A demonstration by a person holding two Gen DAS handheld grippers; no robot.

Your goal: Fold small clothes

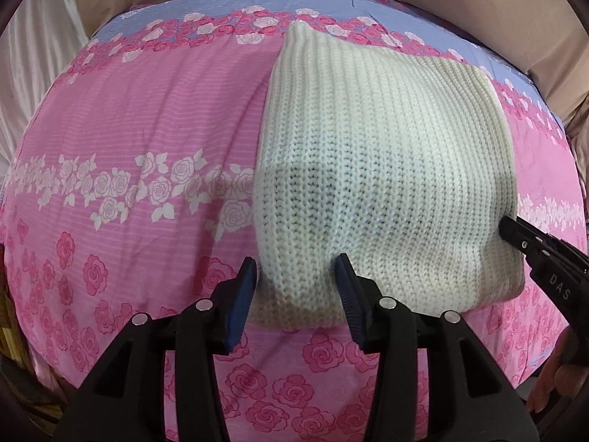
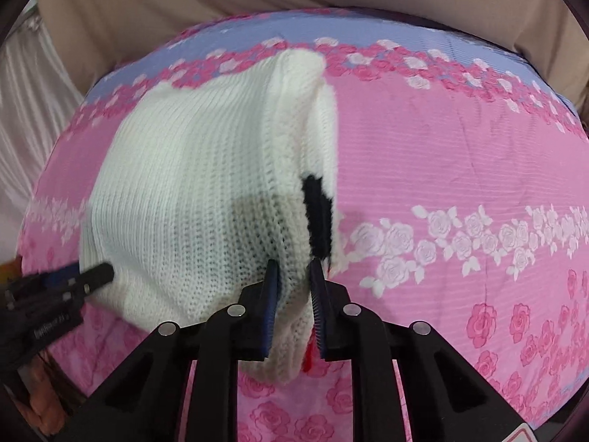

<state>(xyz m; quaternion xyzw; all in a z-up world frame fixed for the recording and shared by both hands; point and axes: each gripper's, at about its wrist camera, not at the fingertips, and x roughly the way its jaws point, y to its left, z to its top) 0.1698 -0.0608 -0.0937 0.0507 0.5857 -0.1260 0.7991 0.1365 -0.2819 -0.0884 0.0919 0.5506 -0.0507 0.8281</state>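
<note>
A small white knitted sweater (image 1: 375,169) lies folded on the pink rose-patterned sheet (image 1: 147,118). My left gripper (image 1: 298,276) is open, its jaws set wide around the sweater's near left corner. In the right wrist view the sweater (image 2: 191,191) shows a black patch (image 2: 316,213) at its folded right edge. My right gripper (image 2: 292,283) is shut on that near right edge of the sweater, with knit pinched between the blue pads. The right gripper also shows in the left wrist view (image 1: 515,232) at the sweater's right side. The left gripper shows blurred in the right wrist view (image 2: 99,272).
The sheet (image 2: 460,169) has a blue band with roses along its far edge (image 2: 405,40). Beige fabric (image 2: 184,0) lies beyond it. A white satin cloth (image 1: 33,55) is at the far left. A hand (image 1: 552,379) shows at the right edge.
</note>
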